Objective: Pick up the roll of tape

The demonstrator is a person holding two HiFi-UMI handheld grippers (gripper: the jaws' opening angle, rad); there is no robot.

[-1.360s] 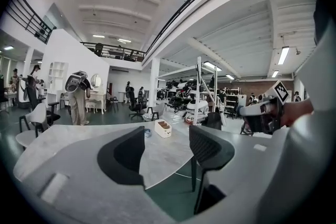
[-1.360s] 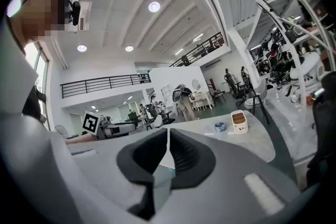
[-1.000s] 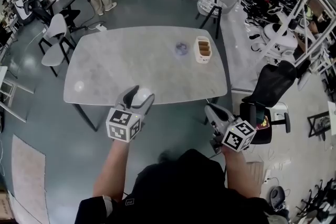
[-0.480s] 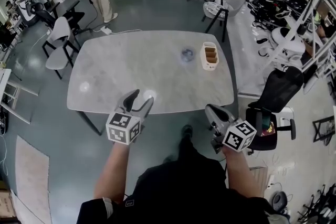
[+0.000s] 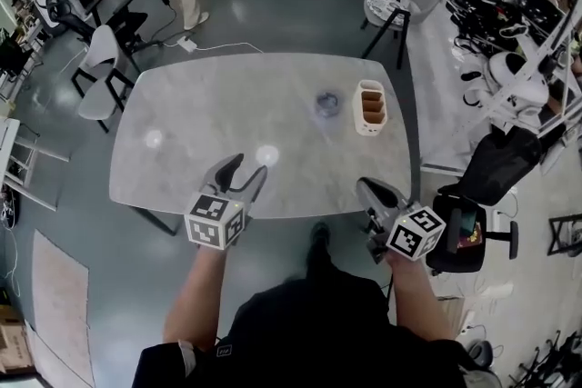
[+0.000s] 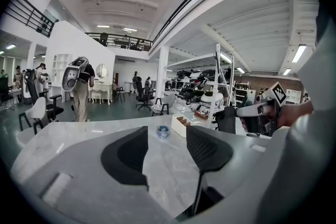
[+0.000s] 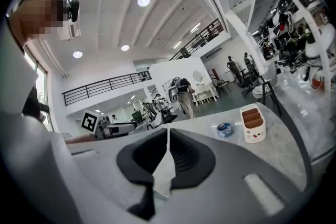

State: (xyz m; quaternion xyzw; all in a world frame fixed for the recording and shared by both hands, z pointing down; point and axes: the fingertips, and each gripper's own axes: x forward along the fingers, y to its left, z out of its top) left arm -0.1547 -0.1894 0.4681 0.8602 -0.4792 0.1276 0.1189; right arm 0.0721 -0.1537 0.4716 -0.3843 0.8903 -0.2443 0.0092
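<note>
Nothing of the pick-up is done yet. The roll of tape (image 5: 327, 103) lies flat on the table (image 5: 200, 127), toward its far right part. It sits just beside a white holder with brown slots (image 5: 369, 107), untouched and well apart from both grippers.

Your left gripper (image 5: 244, 170) hovers over the table's near edge, pointing roughly toward the tape. Its jaws stand wide apart with nothing between them, and have just been closing a little. Your right gripper (image 5: 364, 187) hangs at the near right corner, jaws all but together and empty.

Everything is left to do: reach across, set jaws around the roll, close, lift. I'd judge the left the readier.
</note>
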